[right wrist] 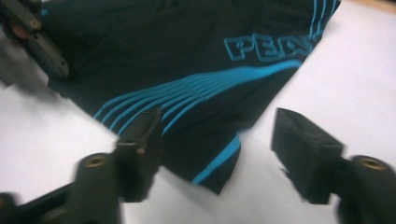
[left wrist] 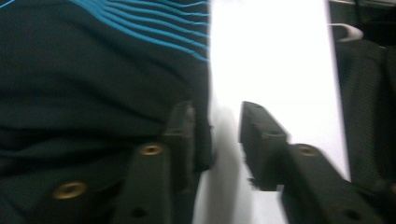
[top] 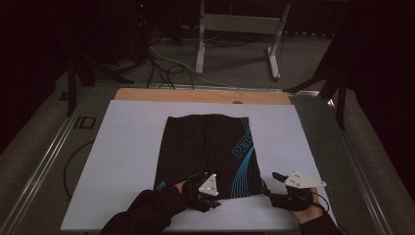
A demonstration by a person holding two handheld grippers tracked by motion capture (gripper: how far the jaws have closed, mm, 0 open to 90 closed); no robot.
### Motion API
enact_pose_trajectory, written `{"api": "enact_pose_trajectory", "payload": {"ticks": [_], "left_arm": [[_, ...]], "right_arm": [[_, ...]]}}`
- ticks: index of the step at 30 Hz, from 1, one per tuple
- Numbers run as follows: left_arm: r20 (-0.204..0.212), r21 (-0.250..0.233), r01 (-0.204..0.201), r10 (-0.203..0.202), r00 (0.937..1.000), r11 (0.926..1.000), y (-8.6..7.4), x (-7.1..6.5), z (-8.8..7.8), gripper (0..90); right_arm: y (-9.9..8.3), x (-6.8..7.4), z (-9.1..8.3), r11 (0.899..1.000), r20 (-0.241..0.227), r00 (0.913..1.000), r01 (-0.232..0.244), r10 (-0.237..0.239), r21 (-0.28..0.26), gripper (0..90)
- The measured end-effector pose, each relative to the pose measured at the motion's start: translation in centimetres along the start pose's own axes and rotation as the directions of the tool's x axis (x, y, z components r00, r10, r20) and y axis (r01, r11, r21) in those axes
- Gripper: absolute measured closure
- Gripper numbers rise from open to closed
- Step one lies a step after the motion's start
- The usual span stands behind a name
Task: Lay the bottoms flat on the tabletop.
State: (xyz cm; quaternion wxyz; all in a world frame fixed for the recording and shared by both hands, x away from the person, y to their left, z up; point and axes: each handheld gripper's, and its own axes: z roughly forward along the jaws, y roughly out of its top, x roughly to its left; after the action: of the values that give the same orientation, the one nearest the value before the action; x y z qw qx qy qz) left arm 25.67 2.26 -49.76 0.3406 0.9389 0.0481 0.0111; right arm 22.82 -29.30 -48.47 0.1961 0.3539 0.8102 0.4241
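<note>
Left hand-held gripper (top: 211, 199) sits at the near hem of the black shorts (top: 208, 147), its jaws parted a little; in the left gripper view one jaw lies over the fabric edge and the other over bare white board, nothing pinched between them. Beyond it the shorts lie flat and folded, smooth dark stretch cloth with curved blue stripes and blue lettering down one side. Left of this hand-held gripper the white board (top: 122, 147) covering the bench is bare and wide. Right hand-held gripper (top: 279, 186) hovers just off the shorts' near right corner, jaws wide apart and holding nothing. To its right a narrower strip of bare board runs to the edge.
</note>
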Motion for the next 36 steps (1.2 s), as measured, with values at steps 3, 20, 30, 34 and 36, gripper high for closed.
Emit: {"api": "enact_pose_trajectory", "payload": {"ticks": [3,20,30,34,36], "left_arm": [[-0.027,-0.037,-0.008,0.007,0.9996,0.9993,0.1,-0.5,-0.6,37.0],[-0.099,-0.167,0.076,-0.093,0.9907,0.983,-0.3,1.3,-4.9,0.3],[-0.103,-0.219,0.171,-0.197,0.975,0.9606,-3.5,2.6,-8.0,0.2],[-0.111,-0.243,0.215,-0.247,0.9625,0.9459,-5.3,3.1,-9.3,0.2],[-0.115,-0.25,0.236,-0.27,0.9559,0.9391,-6.3,3.3,-9.9,0.2]], "right_arm": [[0.2,0.0,-0.2,1.0,-0.017,0.9998,0.013,-0.013,-0.027,19.3],[0.9,-0.3,1.5,0.999,-0.063,0.998,-0.004,0.001,-0.041,9.9],[0.6,-0.6,2.0,0.999,-0.068,0.9975,-0.019,0.017,-0.039,9.8],[0.5,-0.5,2.2,0.999,-0.065,0.9977,-0.02,0.017,-0.04,9.8],[0.4,-0.6,2.2,0.999,-0.07,0.9972,-0.027,0.024,-0.041,9.8]]}}
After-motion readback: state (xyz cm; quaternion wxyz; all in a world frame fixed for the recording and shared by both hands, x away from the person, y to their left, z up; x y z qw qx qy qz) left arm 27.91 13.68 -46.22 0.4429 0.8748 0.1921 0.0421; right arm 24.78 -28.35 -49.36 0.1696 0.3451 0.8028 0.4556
